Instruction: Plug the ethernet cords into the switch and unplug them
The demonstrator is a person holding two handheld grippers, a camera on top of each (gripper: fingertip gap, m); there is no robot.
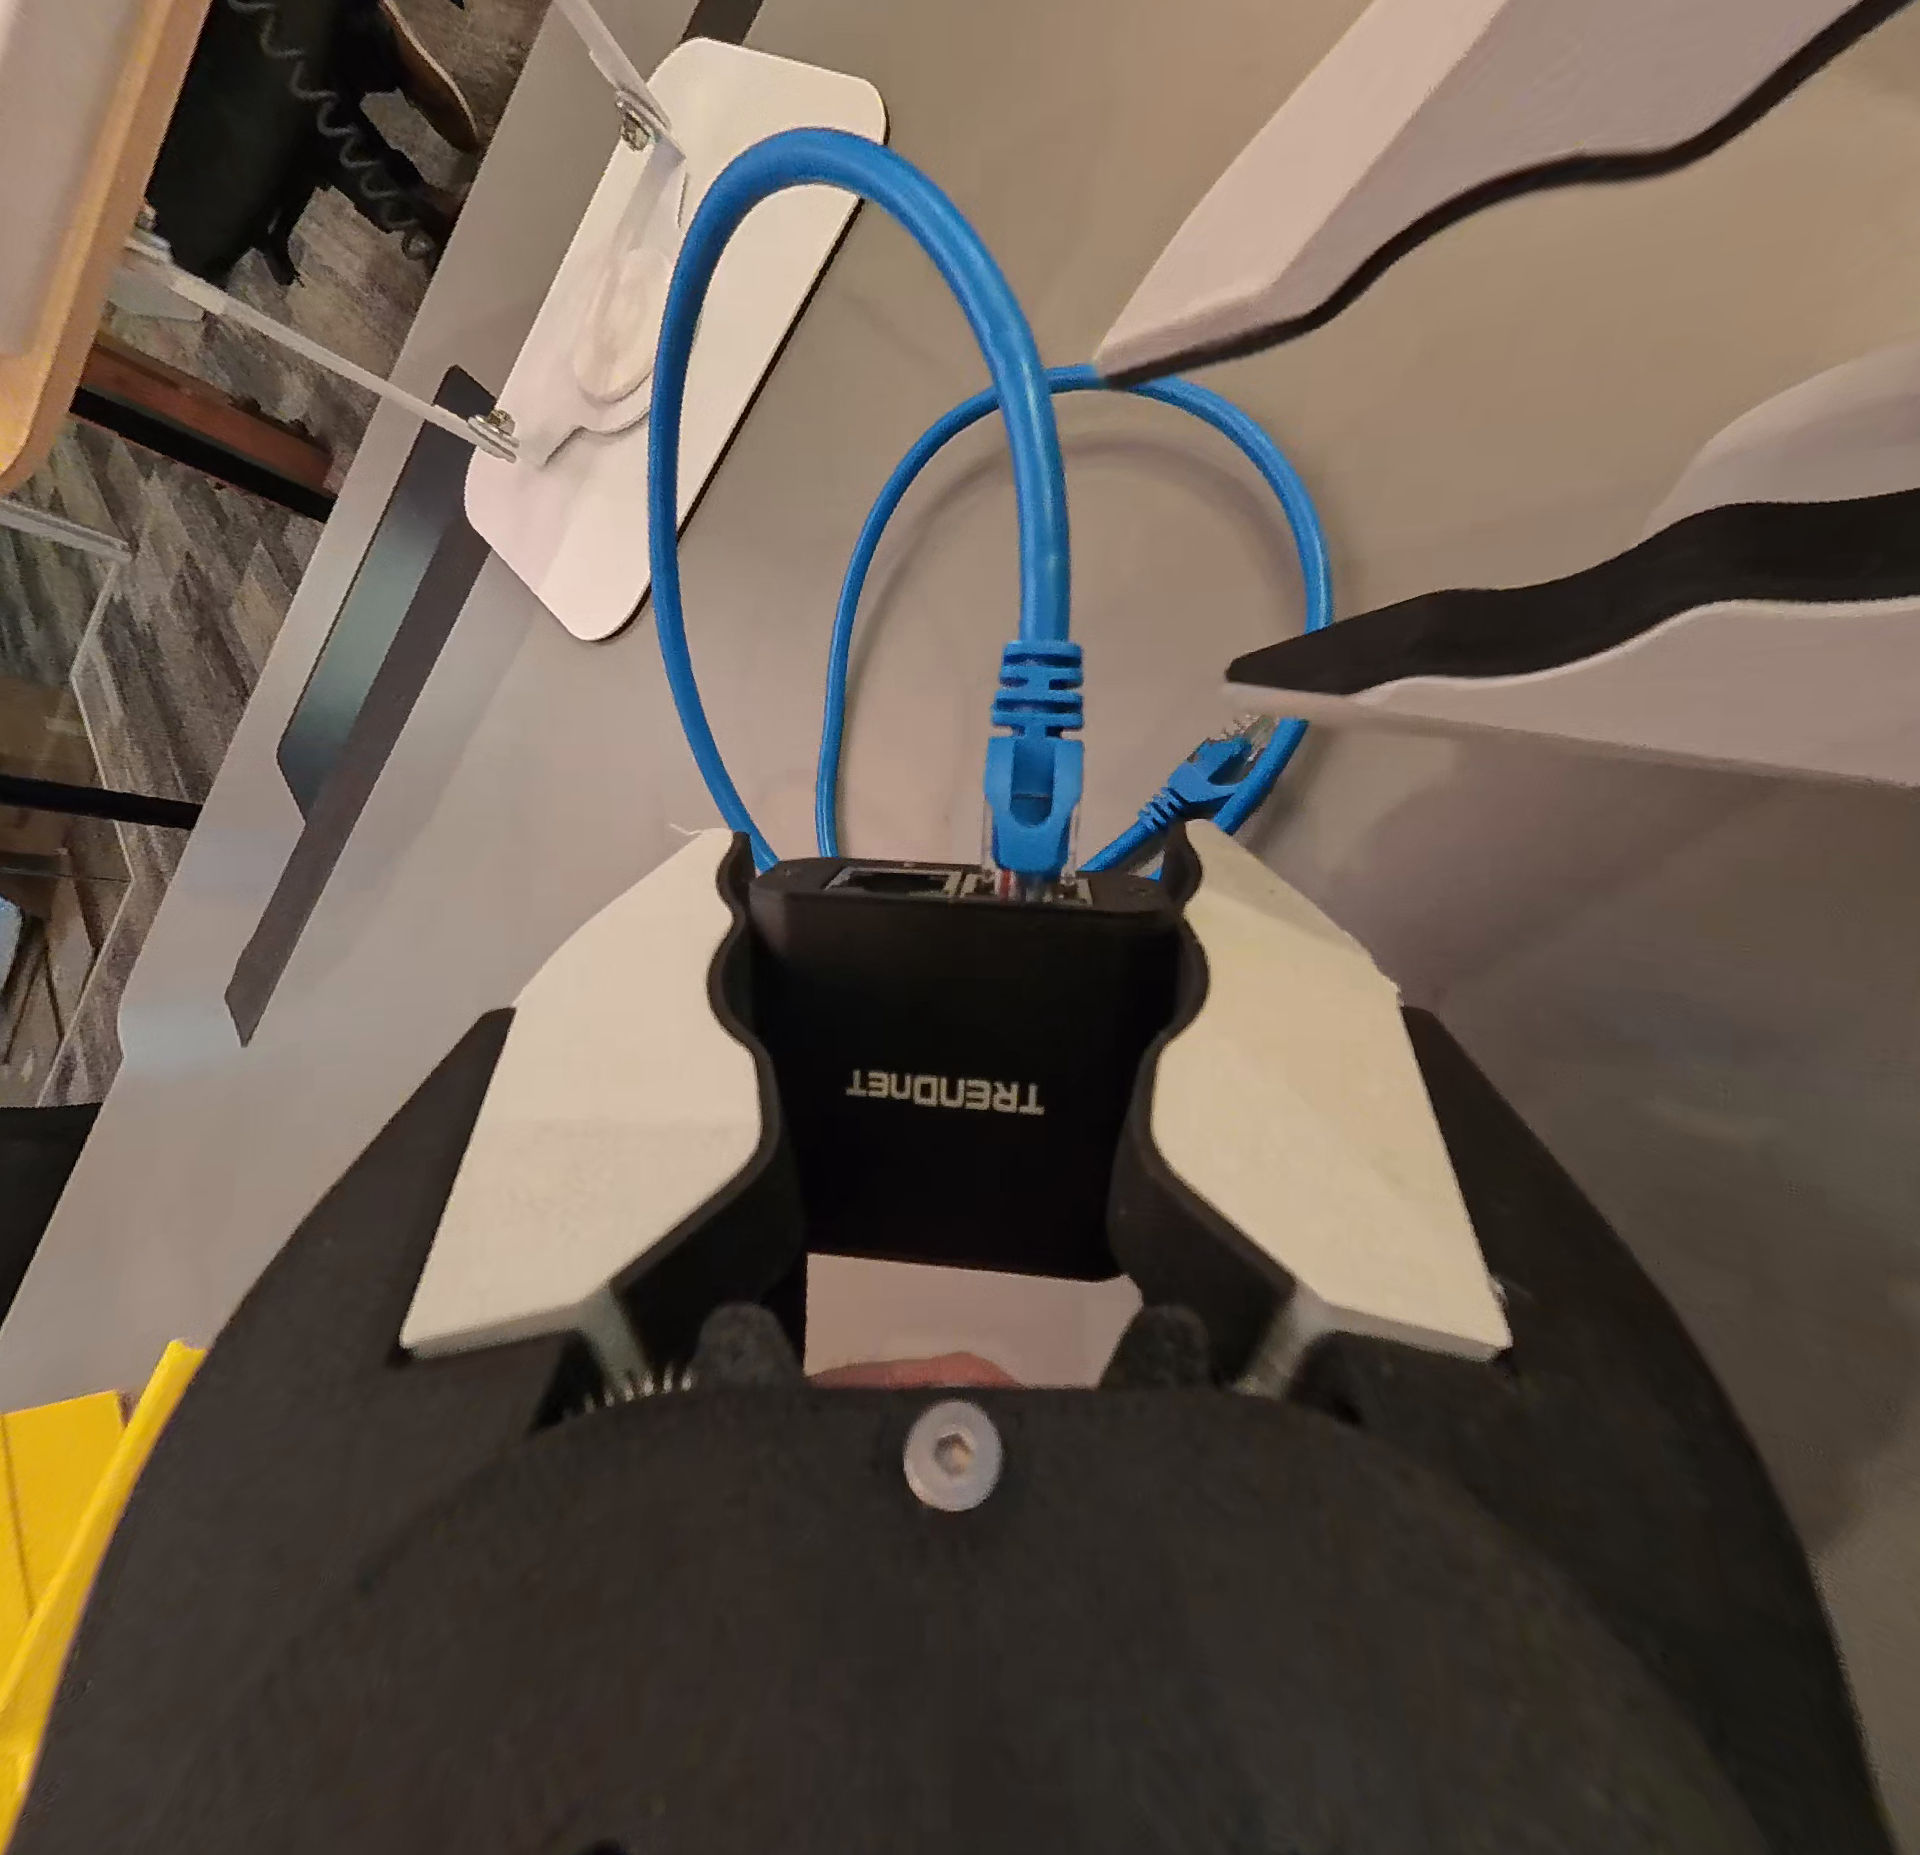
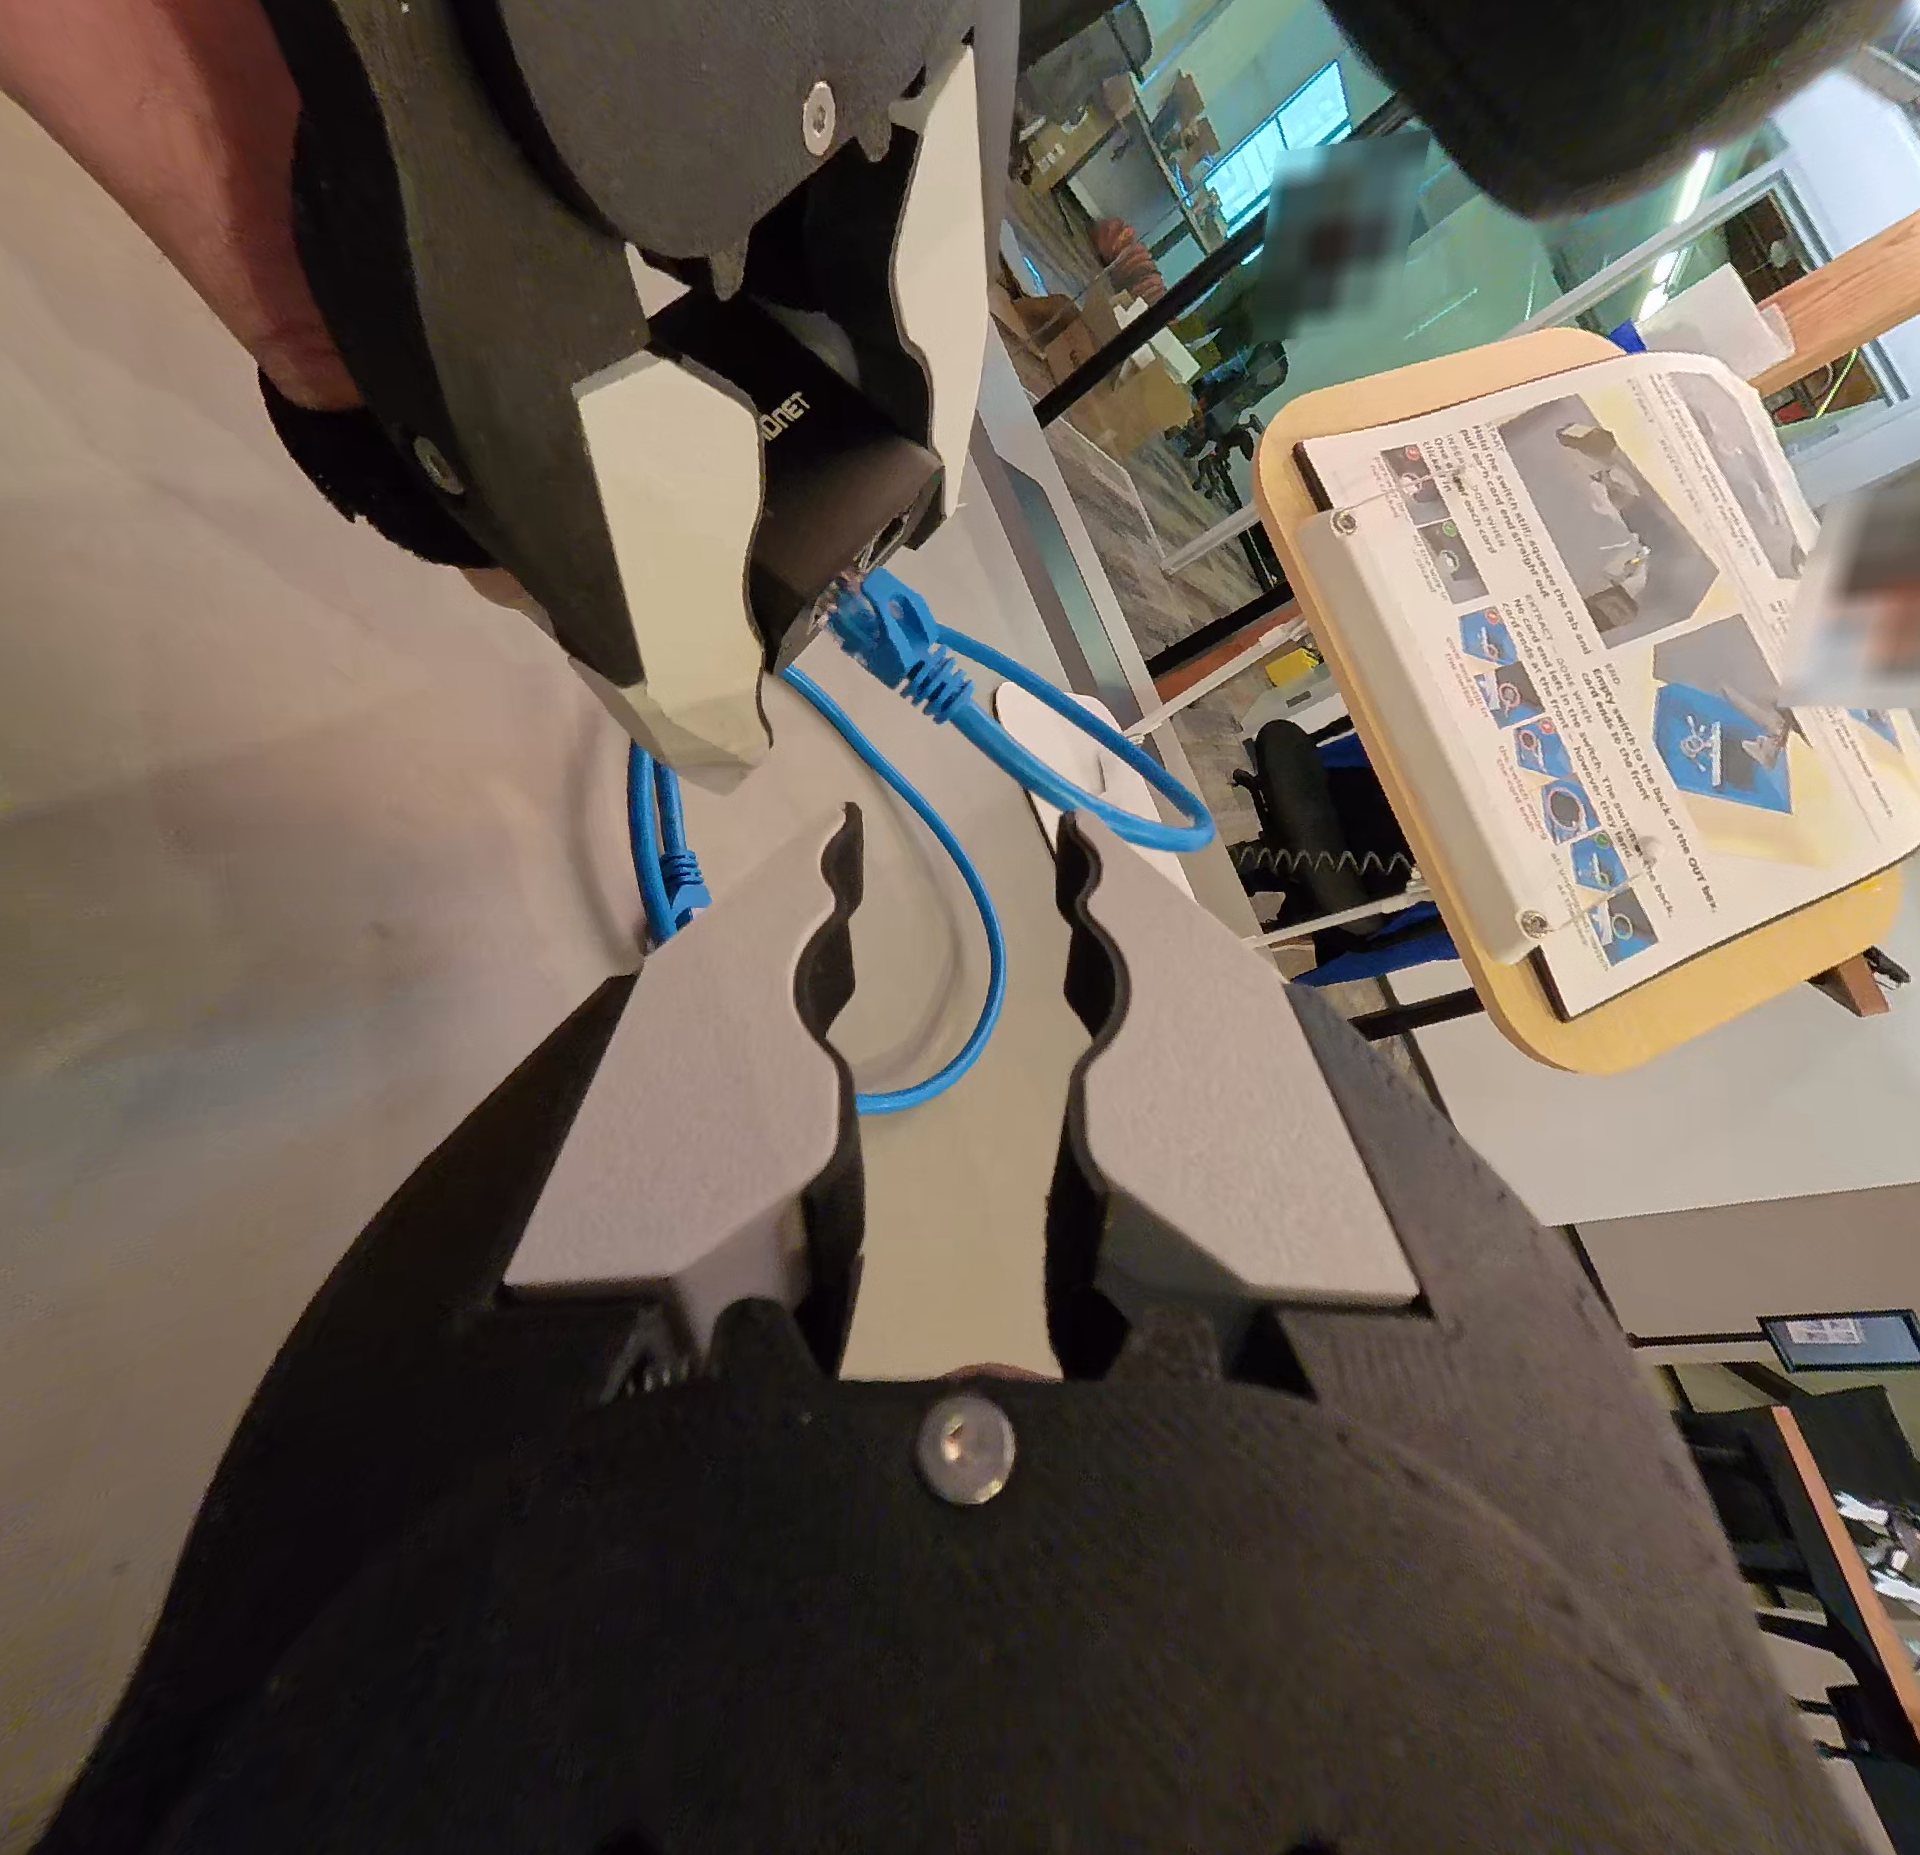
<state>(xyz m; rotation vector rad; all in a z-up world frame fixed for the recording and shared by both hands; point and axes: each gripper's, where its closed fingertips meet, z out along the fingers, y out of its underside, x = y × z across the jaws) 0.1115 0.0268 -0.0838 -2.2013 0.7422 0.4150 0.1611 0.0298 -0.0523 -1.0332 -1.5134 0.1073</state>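
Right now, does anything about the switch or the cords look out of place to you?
Nothing looks damaged. The left gripper clamps the black switch, one blue plug sits in a port, and a second plug lies loose on the table beside it. The right gripper is open and empty.

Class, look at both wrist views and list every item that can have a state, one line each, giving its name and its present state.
Black plastic network switch: clamped between the left gripper's fingers, held off the table.
Left gripper: shut on the switch.
Right gripper: open, empty.
Blue ethernet cord's booted plug: seated in a switch port.
Second blue plug: loose, unplugged.
Leftmost switch port: empty.
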